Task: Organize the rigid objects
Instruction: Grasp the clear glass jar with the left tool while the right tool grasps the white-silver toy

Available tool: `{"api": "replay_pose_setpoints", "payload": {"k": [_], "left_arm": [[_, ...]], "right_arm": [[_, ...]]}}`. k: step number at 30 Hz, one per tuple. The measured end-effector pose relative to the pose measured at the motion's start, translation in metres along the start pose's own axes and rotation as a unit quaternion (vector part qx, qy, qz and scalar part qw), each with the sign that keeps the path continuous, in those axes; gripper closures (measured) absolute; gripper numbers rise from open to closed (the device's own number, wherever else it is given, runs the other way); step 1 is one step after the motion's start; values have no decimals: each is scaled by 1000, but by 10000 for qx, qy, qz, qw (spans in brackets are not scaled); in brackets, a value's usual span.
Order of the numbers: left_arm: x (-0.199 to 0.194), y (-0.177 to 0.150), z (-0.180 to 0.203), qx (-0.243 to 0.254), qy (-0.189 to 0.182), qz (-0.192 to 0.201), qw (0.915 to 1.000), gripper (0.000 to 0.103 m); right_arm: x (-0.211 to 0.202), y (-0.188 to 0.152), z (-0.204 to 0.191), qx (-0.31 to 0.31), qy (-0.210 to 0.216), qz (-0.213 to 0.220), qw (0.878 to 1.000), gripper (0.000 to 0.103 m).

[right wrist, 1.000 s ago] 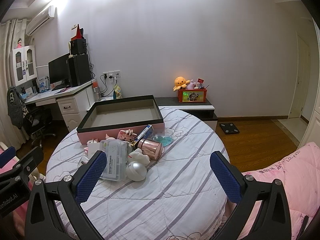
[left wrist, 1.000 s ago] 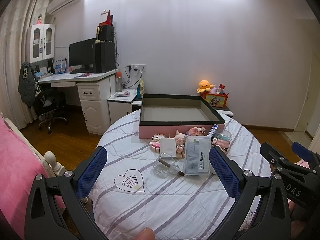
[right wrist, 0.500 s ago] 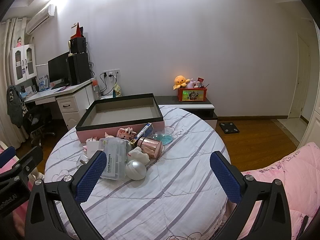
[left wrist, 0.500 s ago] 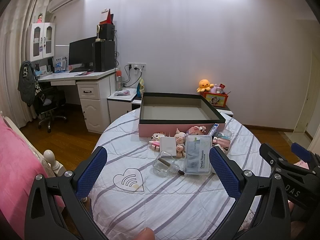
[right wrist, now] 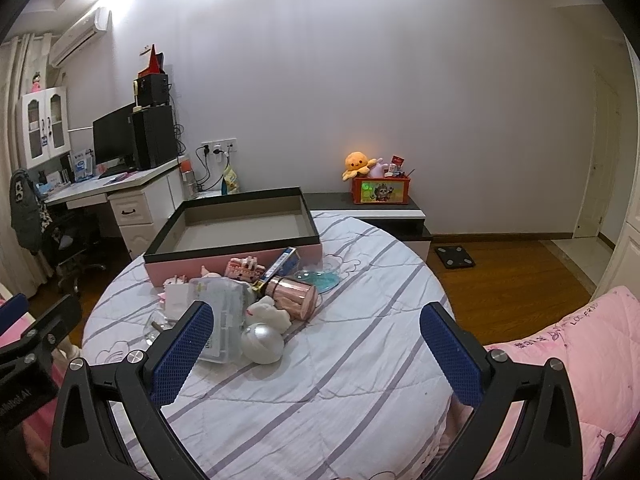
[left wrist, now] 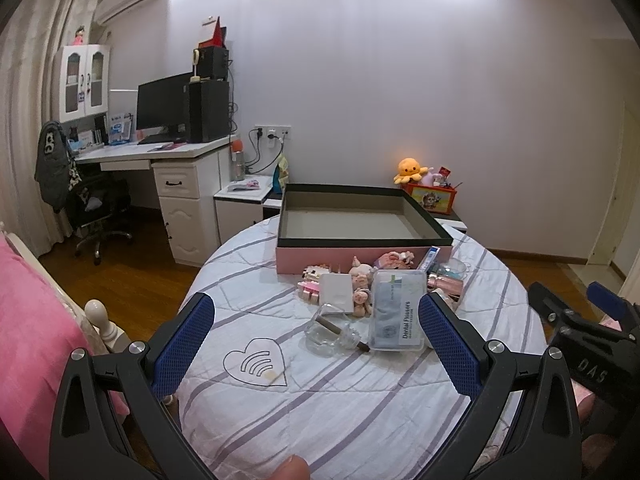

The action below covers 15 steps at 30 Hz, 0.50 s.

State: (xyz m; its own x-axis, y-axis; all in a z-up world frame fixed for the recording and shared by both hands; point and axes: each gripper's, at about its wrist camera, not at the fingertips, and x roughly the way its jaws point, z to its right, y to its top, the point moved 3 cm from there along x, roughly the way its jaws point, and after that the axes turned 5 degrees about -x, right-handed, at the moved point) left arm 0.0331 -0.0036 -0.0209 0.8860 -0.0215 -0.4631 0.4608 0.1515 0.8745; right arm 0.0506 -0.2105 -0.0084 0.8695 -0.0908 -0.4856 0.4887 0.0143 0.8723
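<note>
A pink box with a black rim (left wrist: 362, 200) (right wrist: 224, 252) lies empty at the far side of a round table (left wrist: 340, 392) (right wrist: 352, 360). In front of it sits a heap of small items: a clear floss case (left wrist: 398, 312) (right wrist: 226, 320), a glass dish with a brown stick (left wrist: 332, 330), a white card (left wrist: 336, 292), a rose-gold cup (right wrist: 294, 294), a pearl ball (right wrist: 262, 342), a white bunny (right wrist: 270, 314), a blue tube (right wrist: 282, 264) and small pink figurines (left wrist: 362, 280). My left gripper (left wrist: 316, 354) and right gripper (right wrist: 316, 354) both hover open, short of the heap.
A white desk with a monitor (left wrist: 164, 108) and an office chair (left wrist: 92, 204) stand at the left. A low cabinet holds an orange plush (right wrist: 356, 162) and a red bin (right wrist: 380, 190). Pink bedding (right wrist: 560, 352) lies at the right, a scale (right wrist: 454, 256) on the wood floor.
Both grippers have drifted slightly toward the table; the heap sits a little lower and nearer in each view. Nothing on the table has moved.
</note>
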Motion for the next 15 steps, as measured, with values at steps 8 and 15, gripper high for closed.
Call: {"api": "replay_pose_setpoints", "payload": {"k": [8, 15], "left_arm": [[30, -16, -7, 1, 64, -364, 9993, 0], [70, -32, -15, -26, 184, -758, 9970, 0]], "right_arm": [[31, -10, 7, -31, 90, -280, 9996, 0], [67, -27, 2, -143, 265, -675, 9973, 0]]}}
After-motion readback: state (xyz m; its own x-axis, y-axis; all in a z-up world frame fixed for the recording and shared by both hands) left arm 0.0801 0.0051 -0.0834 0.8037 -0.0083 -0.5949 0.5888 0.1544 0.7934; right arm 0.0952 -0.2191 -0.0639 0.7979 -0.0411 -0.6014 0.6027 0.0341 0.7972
